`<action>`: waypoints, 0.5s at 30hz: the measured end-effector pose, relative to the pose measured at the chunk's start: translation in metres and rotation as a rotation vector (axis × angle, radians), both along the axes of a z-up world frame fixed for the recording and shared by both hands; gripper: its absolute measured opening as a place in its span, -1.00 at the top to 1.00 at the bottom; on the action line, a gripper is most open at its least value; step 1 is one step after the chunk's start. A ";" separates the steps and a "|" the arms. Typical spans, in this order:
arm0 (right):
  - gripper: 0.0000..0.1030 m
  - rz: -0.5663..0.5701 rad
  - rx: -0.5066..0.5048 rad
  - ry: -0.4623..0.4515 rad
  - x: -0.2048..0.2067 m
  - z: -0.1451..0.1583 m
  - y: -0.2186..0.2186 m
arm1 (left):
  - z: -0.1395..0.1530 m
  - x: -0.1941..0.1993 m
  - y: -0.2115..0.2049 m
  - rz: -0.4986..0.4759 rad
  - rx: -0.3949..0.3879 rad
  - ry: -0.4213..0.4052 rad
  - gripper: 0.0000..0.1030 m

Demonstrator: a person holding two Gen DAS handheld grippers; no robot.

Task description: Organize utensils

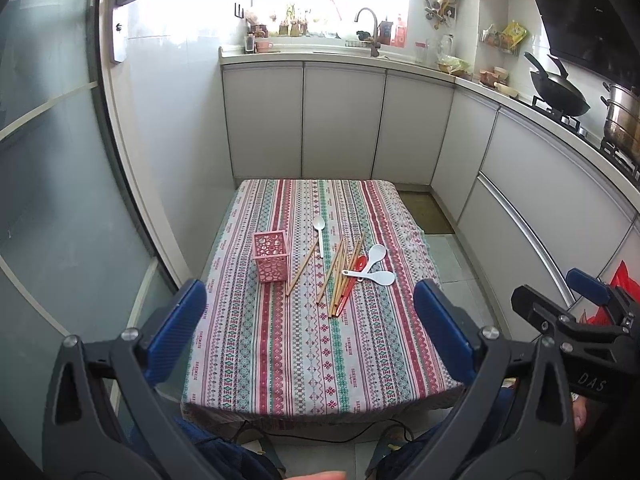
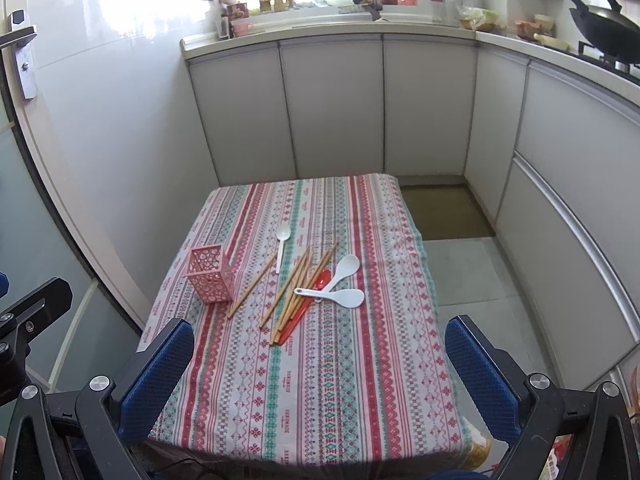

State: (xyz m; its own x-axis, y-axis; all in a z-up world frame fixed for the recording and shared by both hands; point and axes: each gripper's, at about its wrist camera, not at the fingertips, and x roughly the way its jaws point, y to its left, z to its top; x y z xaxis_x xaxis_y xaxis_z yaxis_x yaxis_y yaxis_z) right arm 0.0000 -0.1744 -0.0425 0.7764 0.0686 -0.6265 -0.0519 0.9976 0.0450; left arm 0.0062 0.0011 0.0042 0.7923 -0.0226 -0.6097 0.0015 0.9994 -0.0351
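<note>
A pink perforated utensil holder (image 1: 271, 256) (image 2: 211, 273) stands upright and empty-looking on the patterned tablecloth (image 1: 304, 344) (image 2: 320, 376). Right of it lie several wooden chopsticks (image 1: 338, 274) (image 2: 294, 288), a red spoon (image 1: 352, 280) (image 2: 308, 300), two white rice paddles (image 1: 374, 270) (image 2: 340, 286) and a small white spoon (image 1: 319, 230) (image 2: 281, 245). My left gripper (image 1: 310, 308) is open and empty, held above the near table edge. My right gripper (image 2: 320, 344) is open and empty, also well short of the utensils; it shows at the right of the left wrist view (image 1: 560, 300).
White kitchen cabinets (image 1: 340, 120) (image 2: 332, 108) run behind and to the right of the table. A counter with a sink tap (image 1: 370, 28), a wok (image 1: 558, 92) and a pot (image 1: 622, 116) is beyond. A glass door (image 1: 52, 184) is on the left. A tiled floor (image 2: 472, 276) lies right of the table.
</note>
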 end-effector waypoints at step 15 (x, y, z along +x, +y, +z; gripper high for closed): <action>-1.00 -0.005 -0.020 -0.021 -0.001 0.008 0.008 | -0.001 0.000 0.001 0.000 -0.001 -0.006 -0.99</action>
State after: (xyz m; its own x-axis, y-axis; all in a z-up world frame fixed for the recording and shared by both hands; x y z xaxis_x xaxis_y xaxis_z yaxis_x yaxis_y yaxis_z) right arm -0.0011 -0.1668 -0.0349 0.7900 0.0521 -0.6109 -0.0478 0.9986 0.0235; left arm 0.0061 0.0022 0.0036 0.7960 -0.0231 -0.6049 0.0018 0.9994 -0.0358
